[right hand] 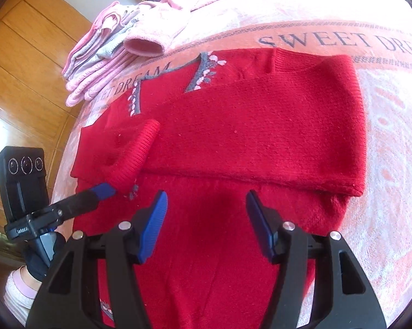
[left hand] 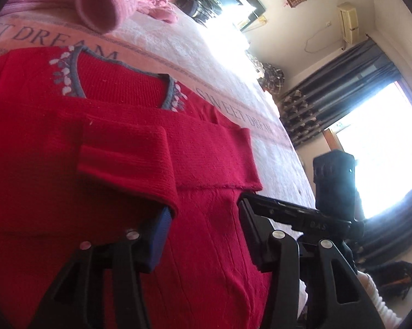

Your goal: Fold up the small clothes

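While both hand-held grippers gape over the red sweater (right hand: 233, 126), only the right view shows folded pink clothes (right hand: 96, 63).

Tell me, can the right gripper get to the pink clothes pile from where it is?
Probably not yet. The right gripper hangs open over the red sweater, which lies between it and the pink pile near the bed's far edge.
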`<control>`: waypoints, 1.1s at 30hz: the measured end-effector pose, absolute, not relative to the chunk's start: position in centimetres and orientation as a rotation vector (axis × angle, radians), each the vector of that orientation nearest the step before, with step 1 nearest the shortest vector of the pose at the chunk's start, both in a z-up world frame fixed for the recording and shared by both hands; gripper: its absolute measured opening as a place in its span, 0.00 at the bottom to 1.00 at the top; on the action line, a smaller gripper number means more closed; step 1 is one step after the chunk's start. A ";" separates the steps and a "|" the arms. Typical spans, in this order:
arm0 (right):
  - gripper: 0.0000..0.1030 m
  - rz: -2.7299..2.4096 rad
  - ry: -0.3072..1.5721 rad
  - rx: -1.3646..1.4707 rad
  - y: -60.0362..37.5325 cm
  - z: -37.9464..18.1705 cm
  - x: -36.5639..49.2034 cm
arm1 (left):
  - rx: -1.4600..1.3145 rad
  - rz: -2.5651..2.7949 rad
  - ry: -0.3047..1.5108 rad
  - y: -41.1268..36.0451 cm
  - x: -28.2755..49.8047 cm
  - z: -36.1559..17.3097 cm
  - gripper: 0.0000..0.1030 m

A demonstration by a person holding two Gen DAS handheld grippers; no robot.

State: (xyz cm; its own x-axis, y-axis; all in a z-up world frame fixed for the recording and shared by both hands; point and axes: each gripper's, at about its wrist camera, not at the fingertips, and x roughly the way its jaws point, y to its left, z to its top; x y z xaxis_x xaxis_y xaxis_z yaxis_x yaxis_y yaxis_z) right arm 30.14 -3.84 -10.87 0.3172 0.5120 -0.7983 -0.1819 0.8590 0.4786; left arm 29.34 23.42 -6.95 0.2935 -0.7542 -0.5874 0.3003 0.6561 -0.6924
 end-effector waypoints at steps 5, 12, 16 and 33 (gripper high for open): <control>0.58 0.509 1.148 0.310 -1.0 -9.6 30.9 | -0.549 -0.615 0.985 30.5 28.9 -5.3 0.49; 0.58 0.546 1.209 0.160 6.6 -8.3 32.6 | -0.558 -0.293 0.949 39.6 30.7 -5.6 0.49; 0.55 0.437 1.356 0.237 7.7 -11.0 34.3 | -0.585 -0.243 1.023 41.3 31.5 -8.6 0.49; 0.09 0.468 1.145 0.322 -0.9 -7.0 34.8 | -0.514 -0.273 0.967 37.7 31.6 -7.5 0.52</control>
State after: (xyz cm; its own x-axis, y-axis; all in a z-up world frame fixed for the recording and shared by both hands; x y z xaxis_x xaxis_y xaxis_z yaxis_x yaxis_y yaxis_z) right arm 34.78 -0.89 -7.00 0.3339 0.5111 -0.7921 -0.1895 0.8595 0.4747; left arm 31.65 37.65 -7.50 0.5468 -0.4420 -0.7111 -0.0045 0.8478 -0.5304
